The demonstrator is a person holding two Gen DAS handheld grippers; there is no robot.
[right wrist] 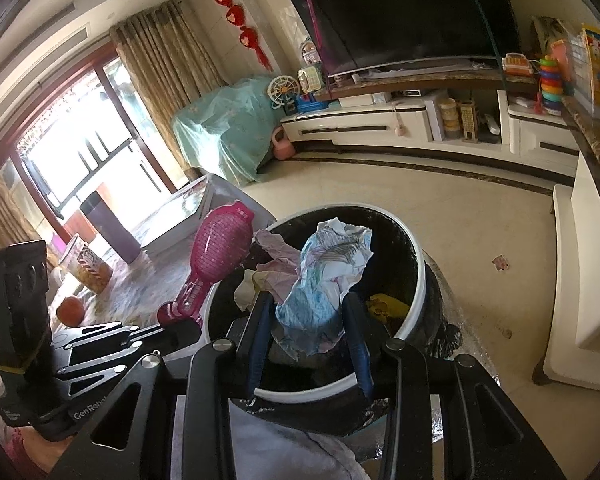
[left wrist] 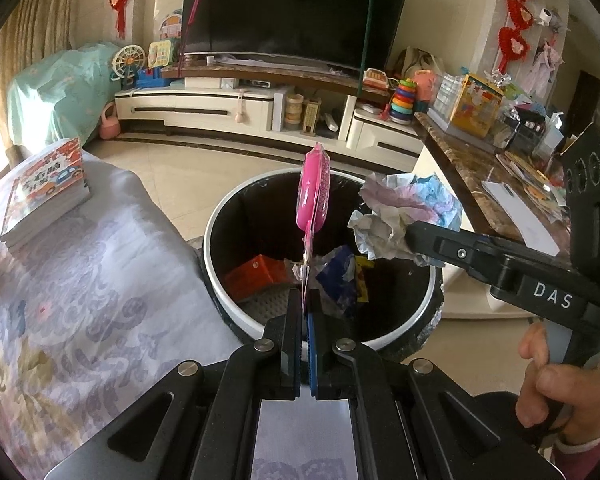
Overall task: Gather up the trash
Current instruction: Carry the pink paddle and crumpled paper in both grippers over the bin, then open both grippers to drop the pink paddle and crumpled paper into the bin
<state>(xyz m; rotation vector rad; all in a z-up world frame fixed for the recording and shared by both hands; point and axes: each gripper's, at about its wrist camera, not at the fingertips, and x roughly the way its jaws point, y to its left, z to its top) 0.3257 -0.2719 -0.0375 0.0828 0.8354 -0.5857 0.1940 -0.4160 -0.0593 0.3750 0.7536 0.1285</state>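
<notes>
A round black trash bin with a white rim (left wrist: 216,280) (right wrist: 418,280) stands on the floor beside the table. Inside lie an orange box (left wrist: 256,276), a blue wrapper (left wrist: 338,276) and a yellow piece (right wrist: 386,307). My left gripper (left wrist: 306,300) is shut on the thin edge of a pink brush package (left wrist: 314,194) (right wrist: 220,248), held upright over the bin. My right gripper (right wrist: 306,300) (left wrist: 416,240) is shut on a crumpled paper wad (right wrist: 328,276) (left wrist: 396,216), held over the bin's opening.
A cloth-covered table (left wrist: 80,300) lies to the left with a stack of books (left wrist: 46,188). A marble counter (left wrist: 480,176) with clutter stands to the right. In the right wrist view a snack cup (right wrist: 86,264) and an orange fruit (right wrist: 71,310) sit on the table.
</notes>
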